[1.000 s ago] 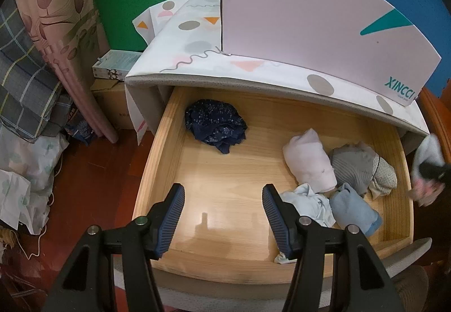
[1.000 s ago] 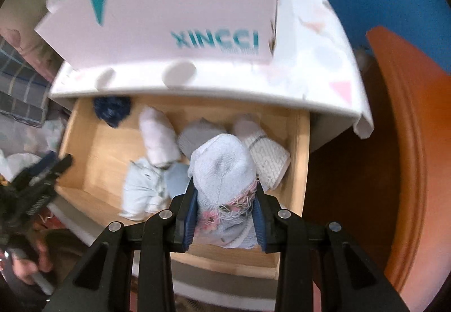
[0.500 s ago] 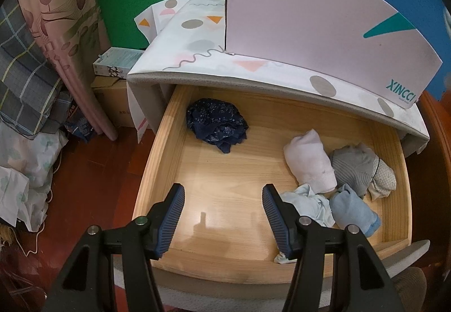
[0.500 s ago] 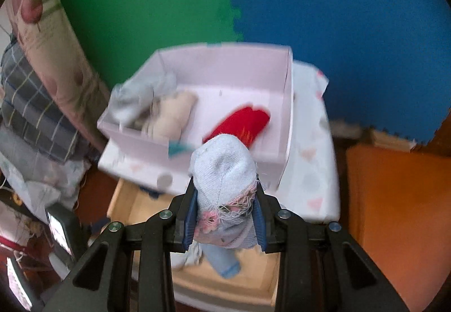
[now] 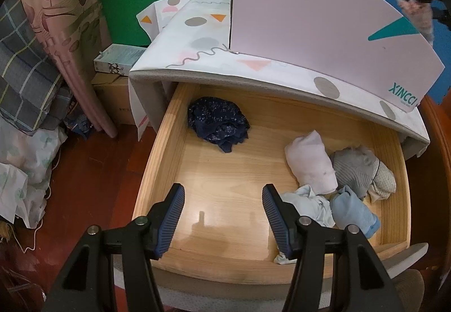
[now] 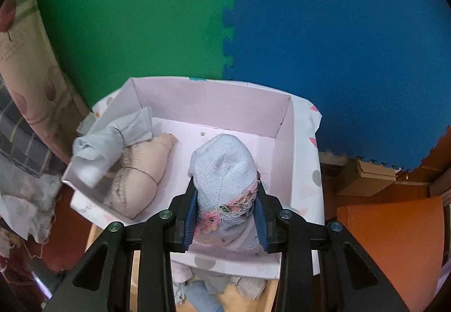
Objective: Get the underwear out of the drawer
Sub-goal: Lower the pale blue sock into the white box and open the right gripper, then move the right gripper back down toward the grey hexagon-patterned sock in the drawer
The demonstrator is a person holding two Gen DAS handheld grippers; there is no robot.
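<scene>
My right gripper (image 6: pixel 227 216) is shut on a pale blue knit underwear bundle (image 6: pixel 224 168) with a pink frayed trim, held above the inside of the pink box (image 6: pixel 282 140) on the cabinet top. In the left wrist view that bundle (image 5: pixel 414 13) shows at the top right, past the box wall (image 5: pixel 318 30). My left gripper (image 5: pixel 222 216) is open and empty over the front of the open wooden drawer (image 5: pixel 157 159). The drawer holds a dark blue piece (image 5: pixel 218 123), a white roll (image 5: pixel 310 162), a grey piece (image 5: pixel 358 168) and light blue pieces (image 5: pixel 352 210).
The pink box holds a beige piece (image 6: pixel 138 176) and a pale grey-blue piece (image 6: pixel 110 143). Green and blue foam mats (image 6: pixel 225 30) cover the wall behind. Clothes and bedding (image 5: pixel 25 81) pile up at the left on the red floor. An orange-brown wooden surface (image 6: pixel 394 241) is at the right.
My right gripper has lifted the pale blue bundle out of the drawer and carried it up over the pink box. My left gripper has stayed open over the drawer front.
</scene>
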